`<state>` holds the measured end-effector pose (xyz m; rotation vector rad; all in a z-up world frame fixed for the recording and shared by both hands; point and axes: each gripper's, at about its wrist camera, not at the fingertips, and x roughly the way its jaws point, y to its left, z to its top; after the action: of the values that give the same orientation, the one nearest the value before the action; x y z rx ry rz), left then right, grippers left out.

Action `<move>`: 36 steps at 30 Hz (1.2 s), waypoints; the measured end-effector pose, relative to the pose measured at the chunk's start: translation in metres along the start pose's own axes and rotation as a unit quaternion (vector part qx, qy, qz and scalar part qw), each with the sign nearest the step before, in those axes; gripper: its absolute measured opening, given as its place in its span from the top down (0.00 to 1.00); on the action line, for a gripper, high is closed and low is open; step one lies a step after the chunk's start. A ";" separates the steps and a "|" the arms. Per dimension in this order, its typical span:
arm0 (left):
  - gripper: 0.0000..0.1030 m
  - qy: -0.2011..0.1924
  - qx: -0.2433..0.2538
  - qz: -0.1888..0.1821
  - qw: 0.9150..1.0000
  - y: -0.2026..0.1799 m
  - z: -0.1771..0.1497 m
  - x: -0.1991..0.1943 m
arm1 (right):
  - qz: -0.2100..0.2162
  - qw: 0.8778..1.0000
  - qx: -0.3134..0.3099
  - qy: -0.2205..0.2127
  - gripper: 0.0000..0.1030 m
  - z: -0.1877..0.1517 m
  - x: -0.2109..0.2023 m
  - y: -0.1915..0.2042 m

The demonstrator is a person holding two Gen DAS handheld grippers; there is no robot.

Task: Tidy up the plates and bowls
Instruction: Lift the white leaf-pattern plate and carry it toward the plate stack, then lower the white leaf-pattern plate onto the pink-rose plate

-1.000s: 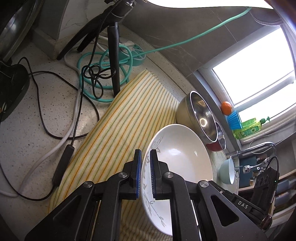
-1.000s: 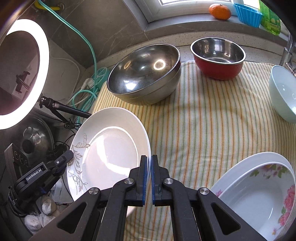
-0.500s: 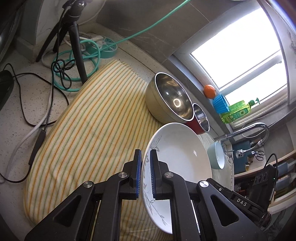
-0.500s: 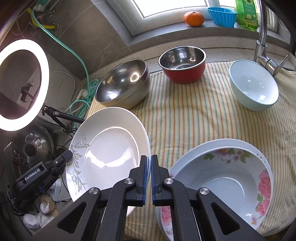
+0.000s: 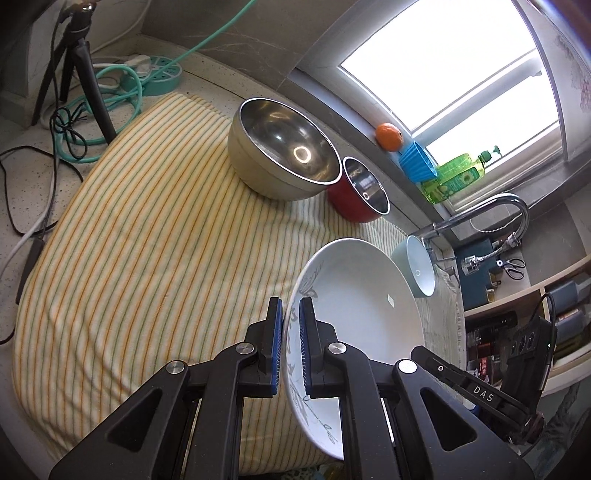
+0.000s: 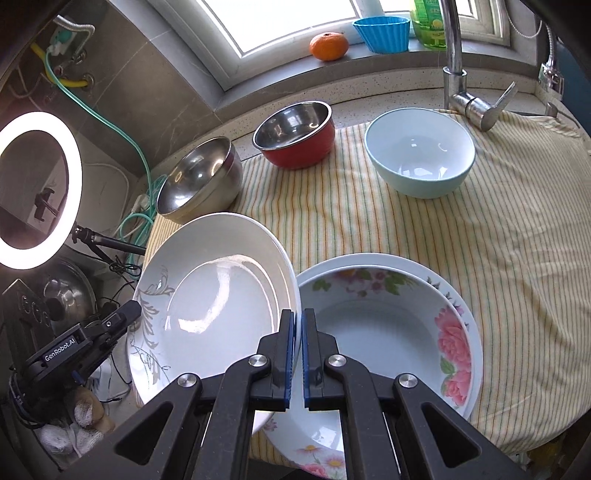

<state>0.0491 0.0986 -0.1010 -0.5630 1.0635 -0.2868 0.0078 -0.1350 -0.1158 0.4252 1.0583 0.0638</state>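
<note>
A white plate point(image 5: 362, 314) point(image 6: 214, 310) with a grey leaf pattern hangs in the air between both grippers. My left gripper point(image 5: 291, 336) is shut on its near rim, and my right gripper point(image 6: 298, 343) is shut on the opposite rim. Just right of the plate's edge, a floral bowl point(image 6: 388, 339) rests in a white plate on the striped cloth point(image 6: 498, 251). A pale blue bowl point(image 6: 419, 151), a red bowl point(image 6: 295, 136) and a large steel bowl point(image 5: 280, 151) stand farther back on the cloth.
A tap point(image 6: 458, 70) rises at the back right. An orange point(image 6: 328, 46), a blue cup point(image 6: 382, 33) and a green bottle point(image 5: 458, 173) stand on the windowsill. A ring light point(image 6: 37, 188), a tripod point(image 5: 85, 74) and cables point(image 5: 110, 96) lie left of the cloth.
Both grippers have carried the white plate to the right across the cloth, from beside the steel bowl to the edge of the floral bowl stack. Both grips are unchanged.
</note>
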 end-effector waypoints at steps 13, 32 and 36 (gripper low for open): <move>0.93 0.043 0.026 -0.013 0.999 -0.034 -0.022 0.032 | -0.025 0.999 0.030 -0.002 0.96 -0.007 -0.020 -0.045; 0.93 0.079 0.059 -0.005 0.995 -0.063 -0.046 0.050 | -0.048 0.998 0.049 0.007 0.95 -0.017 -0.029 -0.079; 0.93 0.082 0.063 -0.002 0.995 -0.065 -0.048 0.051 | -0.050 0.997 0.050 0.010 0.95 -0.019 -0.028 -0.081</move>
<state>0.0334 0.0064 -0.1196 -0.4346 1.1945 -0.4070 -0.0349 -0.2102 -0.1300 0.4615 1.1043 -0.0749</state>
